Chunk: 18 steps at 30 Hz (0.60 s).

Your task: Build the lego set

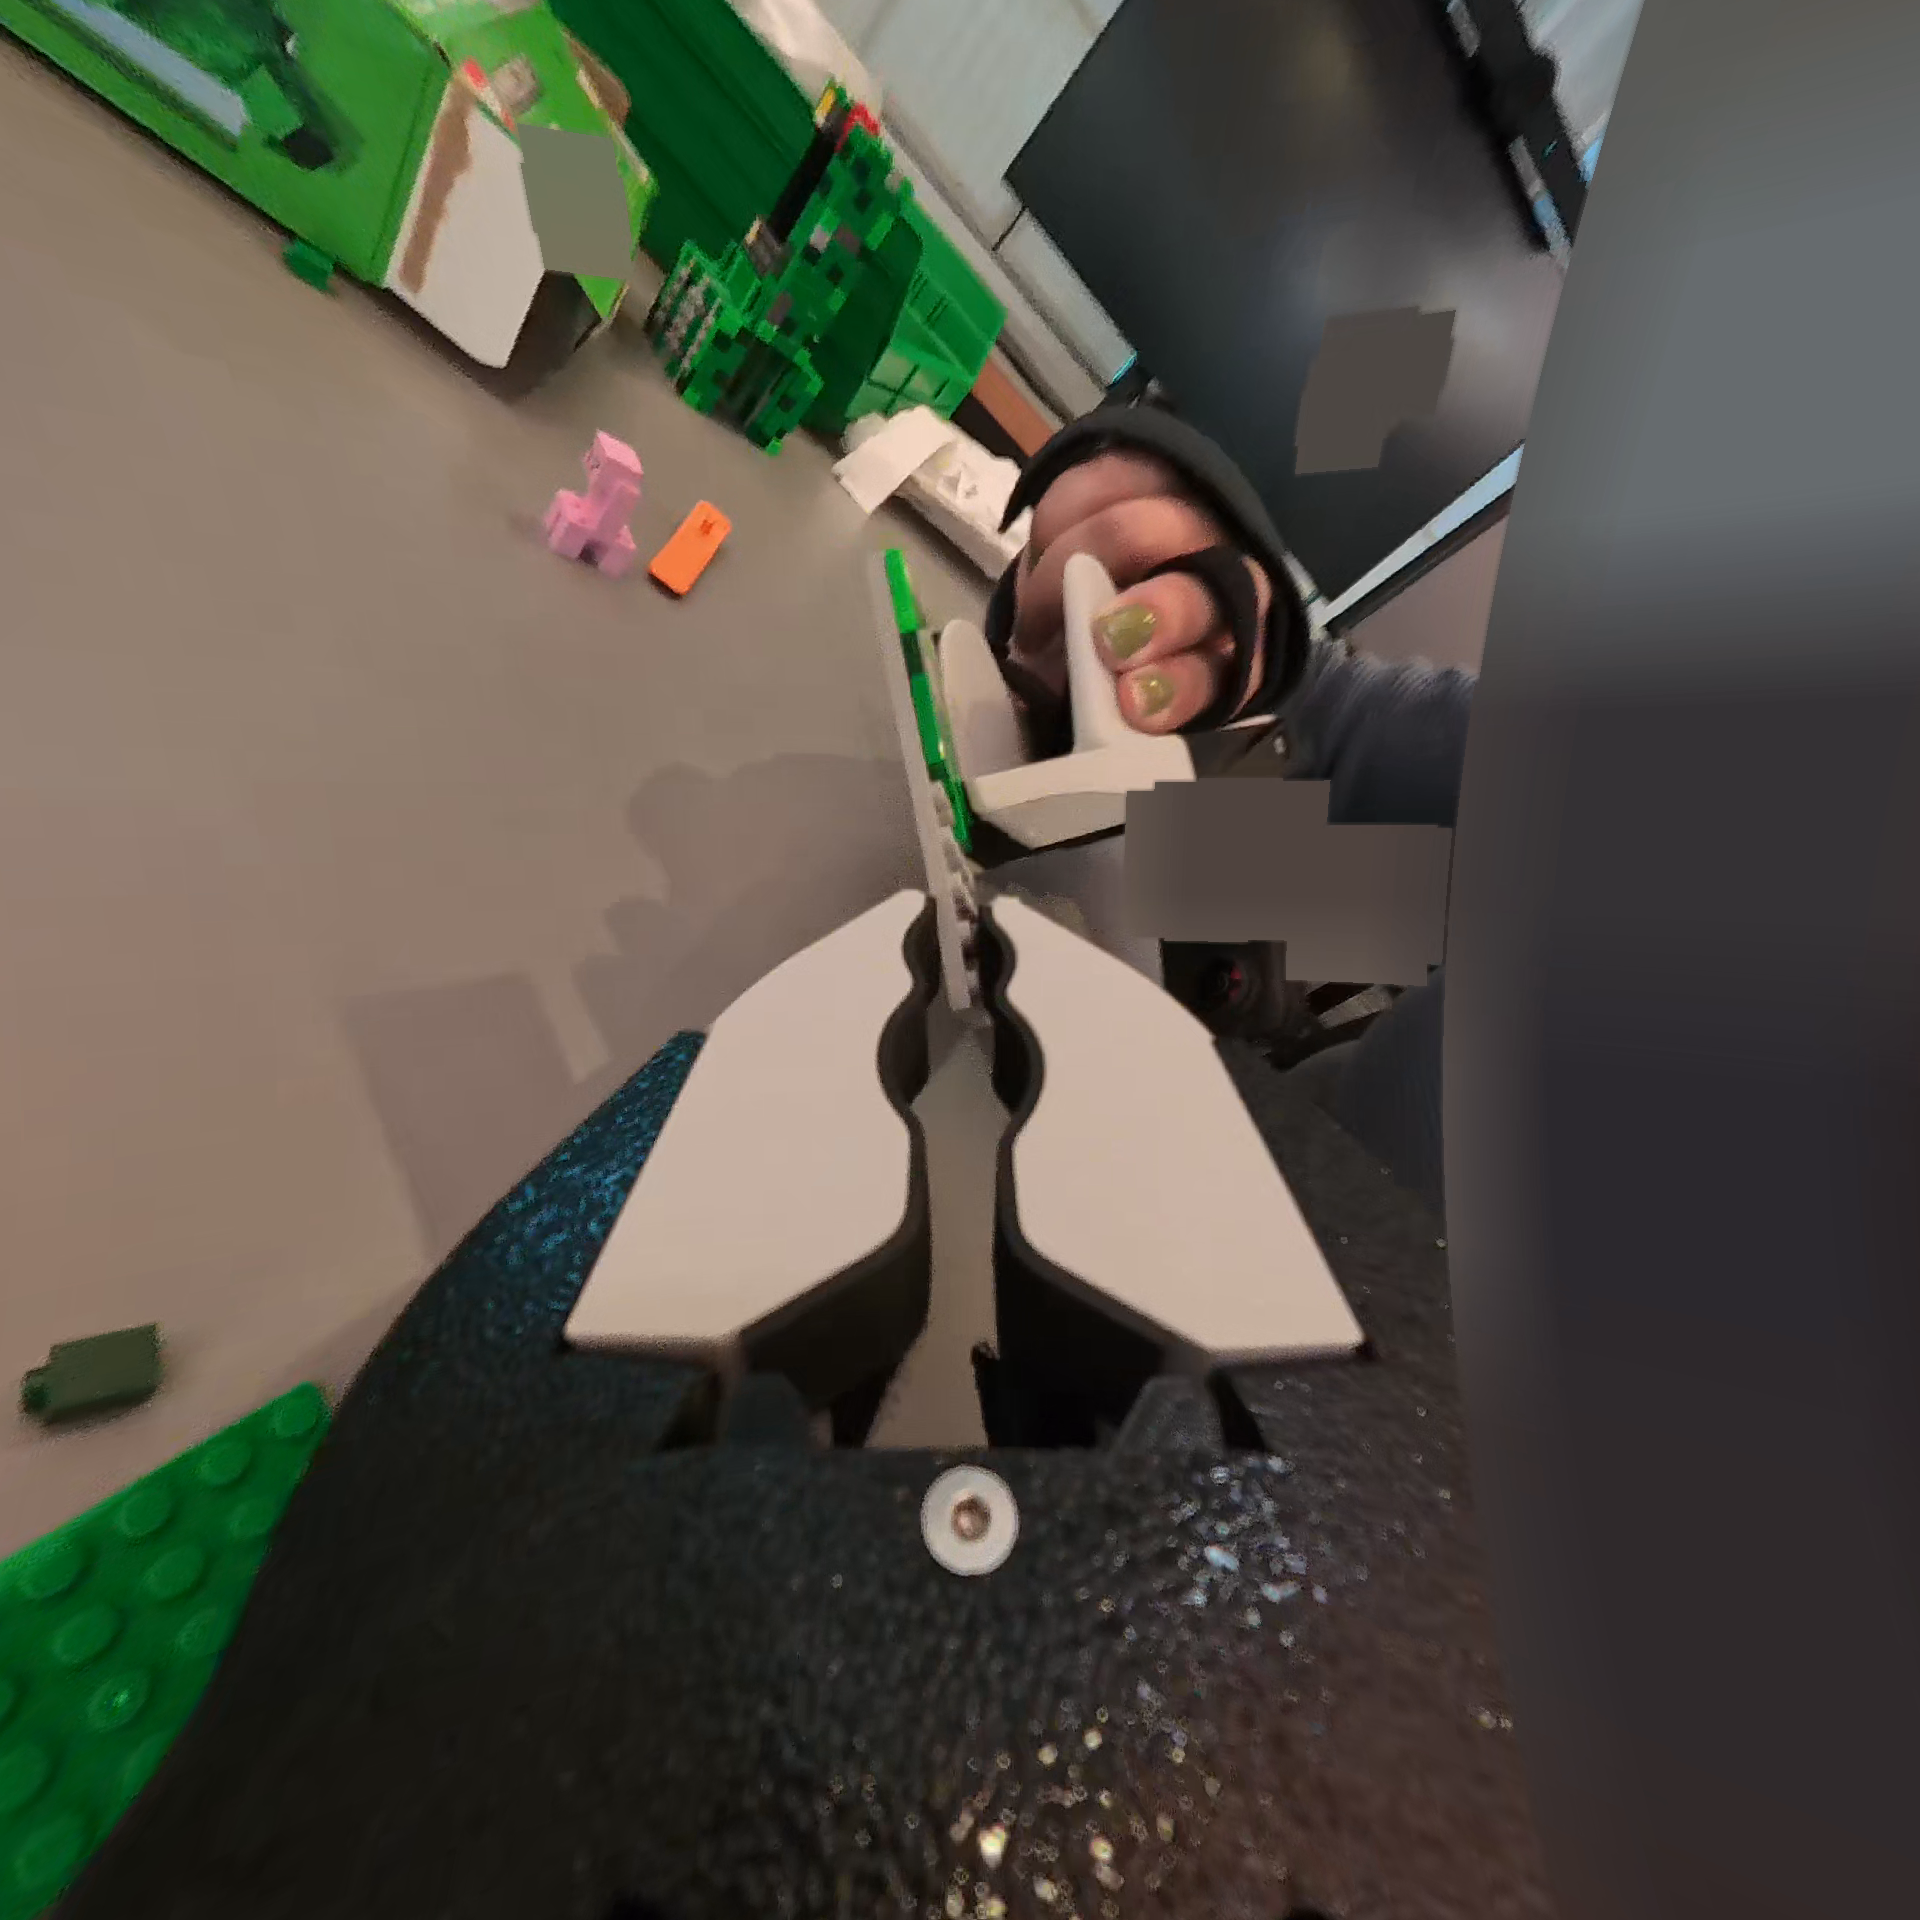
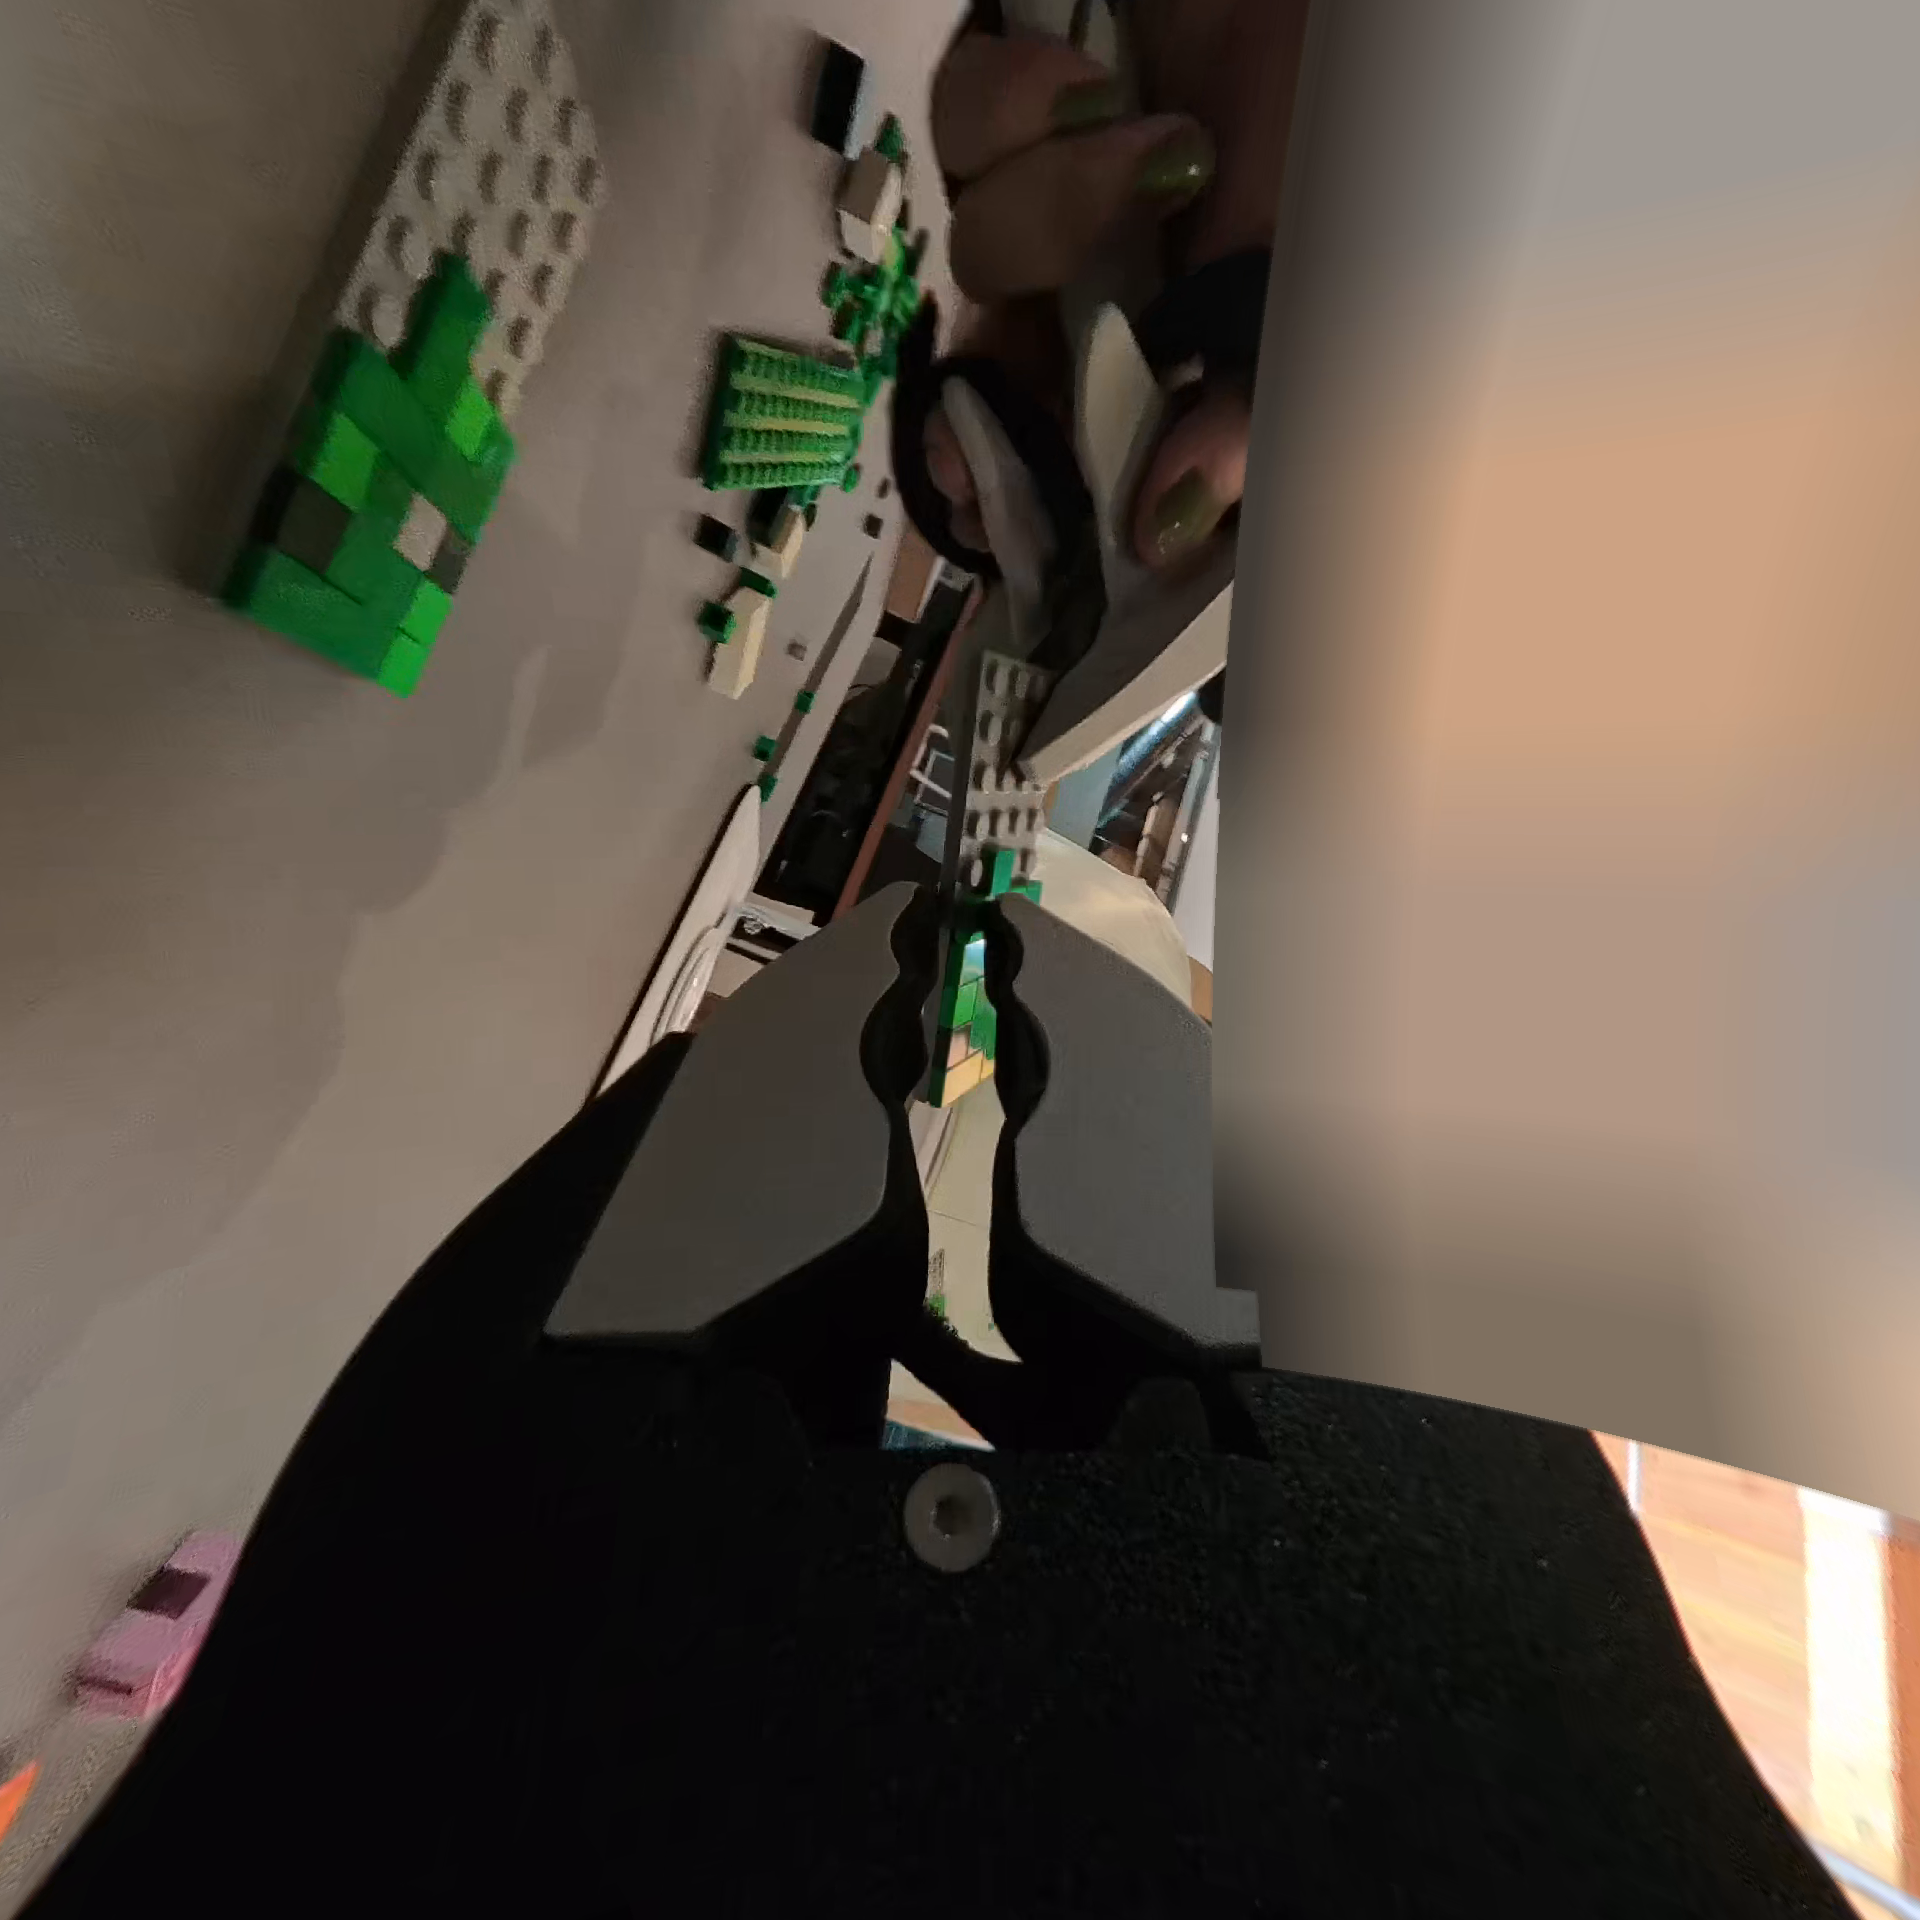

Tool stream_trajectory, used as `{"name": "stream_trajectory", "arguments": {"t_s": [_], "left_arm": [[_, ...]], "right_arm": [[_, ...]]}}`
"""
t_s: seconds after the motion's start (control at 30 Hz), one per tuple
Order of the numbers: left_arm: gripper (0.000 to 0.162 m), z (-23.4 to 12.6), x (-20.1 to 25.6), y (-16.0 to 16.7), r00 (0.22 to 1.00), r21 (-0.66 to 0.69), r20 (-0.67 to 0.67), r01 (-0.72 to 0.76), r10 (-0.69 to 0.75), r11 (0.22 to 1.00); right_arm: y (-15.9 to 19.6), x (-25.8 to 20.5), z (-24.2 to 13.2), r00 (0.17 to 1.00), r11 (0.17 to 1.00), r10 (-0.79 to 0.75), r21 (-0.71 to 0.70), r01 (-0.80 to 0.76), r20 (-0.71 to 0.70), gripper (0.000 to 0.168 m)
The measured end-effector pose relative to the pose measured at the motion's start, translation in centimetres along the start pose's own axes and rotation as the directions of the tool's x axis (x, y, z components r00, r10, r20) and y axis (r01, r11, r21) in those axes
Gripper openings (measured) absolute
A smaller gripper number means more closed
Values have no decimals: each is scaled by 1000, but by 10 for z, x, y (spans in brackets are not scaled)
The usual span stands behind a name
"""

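Grey lego plate with green bricks is held edge-on above the table, clamped from both ends: left gripper pinches its grey end, right gripper grips the green end. Pink pig figure and orange piece sit on the table beyond the plate.

No readable text, numbers or signs in either view. The green set box at the far end of the table carries printing, but it's blurred past reading. Lego pieces and both grippers show no markings.
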<state>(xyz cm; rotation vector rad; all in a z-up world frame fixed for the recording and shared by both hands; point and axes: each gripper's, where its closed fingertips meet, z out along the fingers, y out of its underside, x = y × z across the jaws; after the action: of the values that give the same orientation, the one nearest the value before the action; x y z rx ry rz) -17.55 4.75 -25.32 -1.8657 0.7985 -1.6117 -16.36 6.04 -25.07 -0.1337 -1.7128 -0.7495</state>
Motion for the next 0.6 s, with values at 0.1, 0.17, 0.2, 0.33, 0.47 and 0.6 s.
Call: {"name": "stream_trajectory", "arguments": {"t_s": [0.1, 0.17, 0.2, 0.33, 0.47, 0.6], "left_arm": [[7, 1, 1, 0, 1000, 7, -10, 1, -1, 1000], [6, 1, 2, -2, 999, 28, -36, 29, -28, 999], [7, 1, 2, -2, 998, 34, -45, 39, -37, 999], [22, 0, 5, -10, 998, 94, -47, -31, 35, 995], [58, -10, 10, -24, 950, 123, 125, -302, 287, 945], [60, -23, 5, -17, 645, -88, 423, -669, 636, 738]], "right_arm": [[0, 0, -1, 999, 1000, 16, 1, -16, 28, 8], [2, 2, -1, 999, 1000, 29, -15, -28, 39, 7], [2, 2, -1, 998, 999, 38, -21, -37, 45, 7], [5, 5, -2, 983, 985, 171, -27, -170, 70, 6], [9, 8, -4, 882, 896, 439, -12, -443, 169, 6], [8, 3, -6, 760, 796, 584, -17, -606, 286, 6]]}}
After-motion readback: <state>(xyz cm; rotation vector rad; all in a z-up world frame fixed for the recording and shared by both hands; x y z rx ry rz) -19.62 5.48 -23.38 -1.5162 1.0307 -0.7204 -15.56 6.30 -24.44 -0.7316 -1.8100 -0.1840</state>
